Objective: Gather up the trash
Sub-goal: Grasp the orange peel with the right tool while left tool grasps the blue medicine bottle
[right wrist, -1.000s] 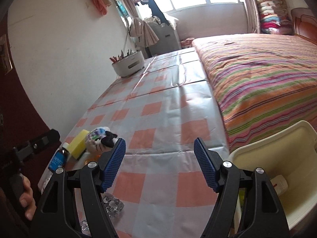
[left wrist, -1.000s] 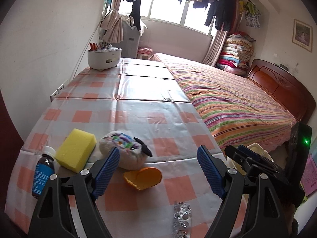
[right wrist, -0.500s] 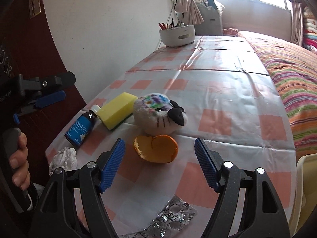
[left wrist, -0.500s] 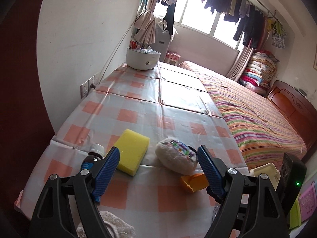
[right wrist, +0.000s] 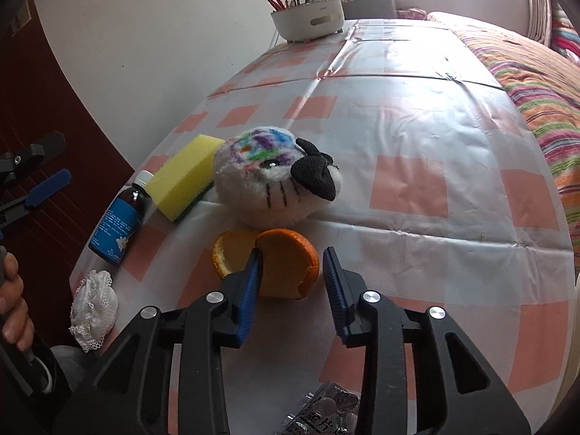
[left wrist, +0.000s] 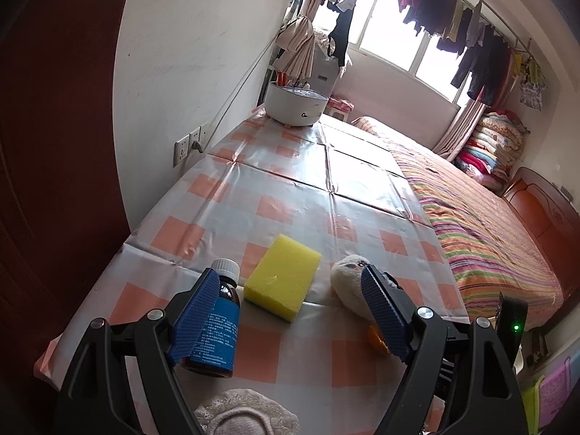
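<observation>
An orange peel (right wrist: 279, 261) lies on the checked tablecloth (right wrist: 398, 108) in front of a plush cat head (right wrist: 275, 181). My right gripper (right wrist: 291, 272) is down around the peel, jaws half closed, one pad touching its left side, a small gap on the right. A white crumpled lace wad (right wrist: 92, 301) and a silver blister pack (right wrist: 326, 413) lie near the front edge. My left gripper (left wrist: 290, 311) is open and empty above the table's near-left corner; the lace wad (left wrist: 243, 413) shows below it, the peel (left wrist: 375, 337) behind its right finger.
A brown medicine bottle with a blue label (left wrist: 217, 322), a yellow sponge (left wrist: 282, 281) and the plush (left wrist: 349, 286) sit by the left gripper. A white holder with pens (right wrist: 308, 20) stands at the far end. A striped bed (left wrist: 489, 235) borders the table's right side.
My right gripper moved forward and down onto the orange peel and narrowed its jaws around it. My left gripper swung left toward the bottle and sponge and stayed open.
</observation>
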`<state>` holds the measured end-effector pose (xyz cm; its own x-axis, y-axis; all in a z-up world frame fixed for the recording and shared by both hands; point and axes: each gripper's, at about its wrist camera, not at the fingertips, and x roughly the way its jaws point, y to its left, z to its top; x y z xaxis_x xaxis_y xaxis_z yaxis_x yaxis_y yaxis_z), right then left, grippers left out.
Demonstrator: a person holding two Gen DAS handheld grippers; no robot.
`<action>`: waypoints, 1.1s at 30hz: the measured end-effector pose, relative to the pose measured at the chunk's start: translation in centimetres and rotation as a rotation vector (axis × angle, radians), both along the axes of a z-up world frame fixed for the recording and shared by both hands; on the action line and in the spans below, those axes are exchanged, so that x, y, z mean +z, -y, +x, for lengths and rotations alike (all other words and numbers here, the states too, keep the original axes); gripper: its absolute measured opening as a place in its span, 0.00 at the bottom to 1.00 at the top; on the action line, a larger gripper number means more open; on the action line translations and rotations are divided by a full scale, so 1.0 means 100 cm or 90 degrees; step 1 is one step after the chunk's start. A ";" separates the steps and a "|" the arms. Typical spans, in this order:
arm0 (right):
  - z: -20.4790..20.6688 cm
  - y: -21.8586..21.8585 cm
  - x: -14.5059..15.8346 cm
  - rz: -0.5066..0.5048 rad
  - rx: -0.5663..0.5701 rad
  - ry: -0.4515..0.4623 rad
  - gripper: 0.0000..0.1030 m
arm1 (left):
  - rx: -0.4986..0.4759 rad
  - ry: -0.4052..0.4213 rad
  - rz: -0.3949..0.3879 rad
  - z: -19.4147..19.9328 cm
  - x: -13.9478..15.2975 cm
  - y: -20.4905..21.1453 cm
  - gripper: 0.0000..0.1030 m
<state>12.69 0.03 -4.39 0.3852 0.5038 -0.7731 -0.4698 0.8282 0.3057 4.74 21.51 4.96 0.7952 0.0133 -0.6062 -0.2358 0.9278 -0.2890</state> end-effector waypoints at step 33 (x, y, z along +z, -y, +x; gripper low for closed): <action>-0.007 0.010 0.017 0.055 -0.004 0.034 0.08 | 0.036 -0.176 0.103 0.003 -0.043 -0.033 0.76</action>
<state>11.97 -0.96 -2.64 0.4287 0.5646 -0.7054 -0.4819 0.8033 0.3501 5.02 24.76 0.66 0.5960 0.1665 -0.7855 -0.3367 0.9399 -0.0562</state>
